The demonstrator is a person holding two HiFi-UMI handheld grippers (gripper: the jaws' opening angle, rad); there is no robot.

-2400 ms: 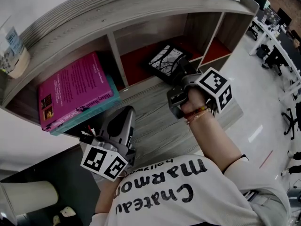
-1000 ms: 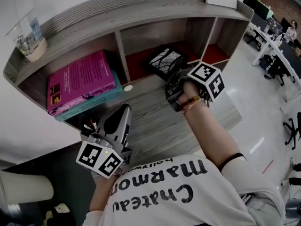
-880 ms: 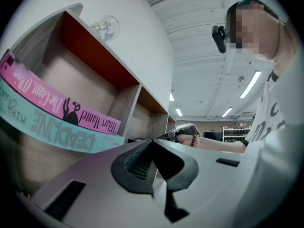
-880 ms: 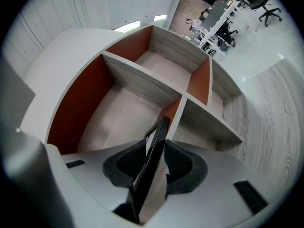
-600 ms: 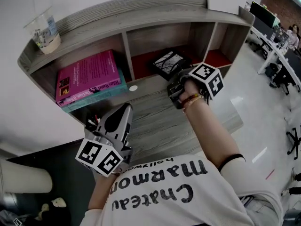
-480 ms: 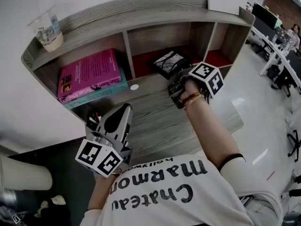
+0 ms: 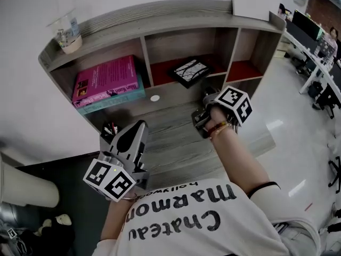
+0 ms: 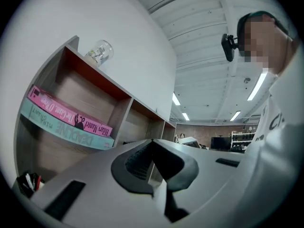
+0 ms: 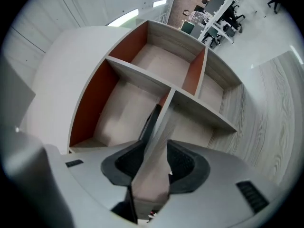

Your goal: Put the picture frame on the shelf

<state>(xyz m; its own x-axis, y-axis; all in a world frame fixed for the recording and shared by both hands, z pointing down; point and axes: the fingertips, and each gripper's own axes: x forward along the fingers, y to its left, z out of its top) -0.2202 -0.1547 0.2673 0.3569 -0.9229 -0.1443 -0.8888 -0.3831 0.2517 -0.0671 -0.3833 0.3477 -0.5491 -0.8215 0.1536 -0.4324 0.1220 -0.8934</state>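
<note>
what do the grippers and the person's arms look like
Both the left gripper and right gripper have grey bodies with dark ribbed jaw pads, each carrying a white cube with black square markers. The person wears a white top with black lettering and a bracelet on the right wrist.

Left tool (image 8: 152, 144) closed; right tool (image 9: 156, 148) gapes empty, its jaws lately narrowing.
</note>
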